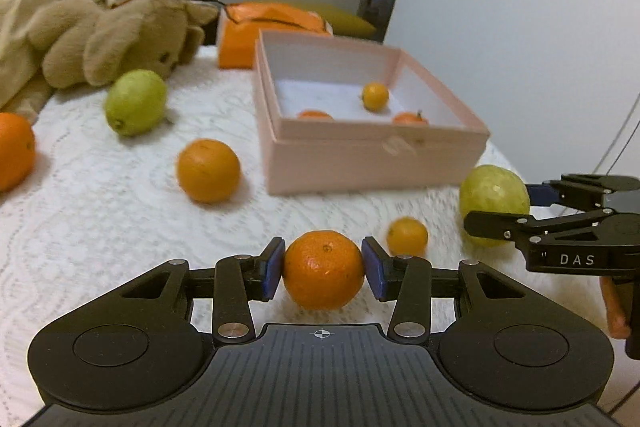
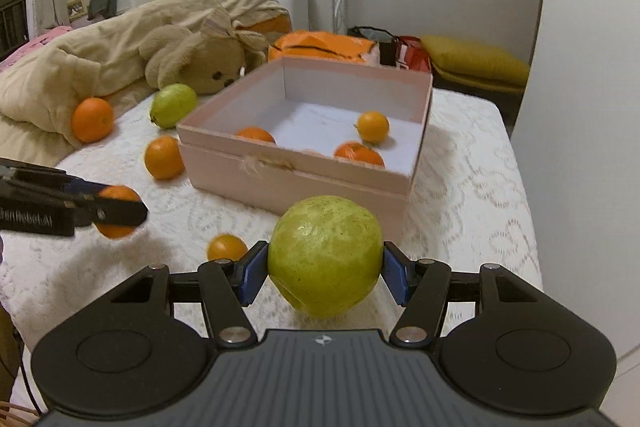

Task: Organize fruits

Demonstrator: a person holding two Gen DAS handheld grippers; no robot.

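Observation:
My left gripper [image 1: 323, 269] is shut on a mandarin [image 1: 323, 269] just above the white lace cloth; it also shows in the right wrist view [image 2: 118, 211]. My right gripper [image 2: 325, 273] is shut on a green guava [image 2: 325, 255], seen in the left wrist view [image 1: 494, 209] at the right. An open pink box [image 1: 360, 163] ahead holds three small oranges [image 1: 375, 95]. Loose on the cloth lie a small orange [image 1: 407, 235], a bigger orange [image 1: 208, 171], another orange [image 1: 14, 151] and a second green guava [image 1: 135, 101].
A tan plush bear [image 1: 120, 39] and a beige blanket [image 2: 80, 51] lie at the back left. An orange bag [image 1: 264, 27] sits behind the box. The bed's right edge [image 2: 532, 227] drops off beside a white wall. A yellow cushion [image 2: 476, 61] lies beyond.

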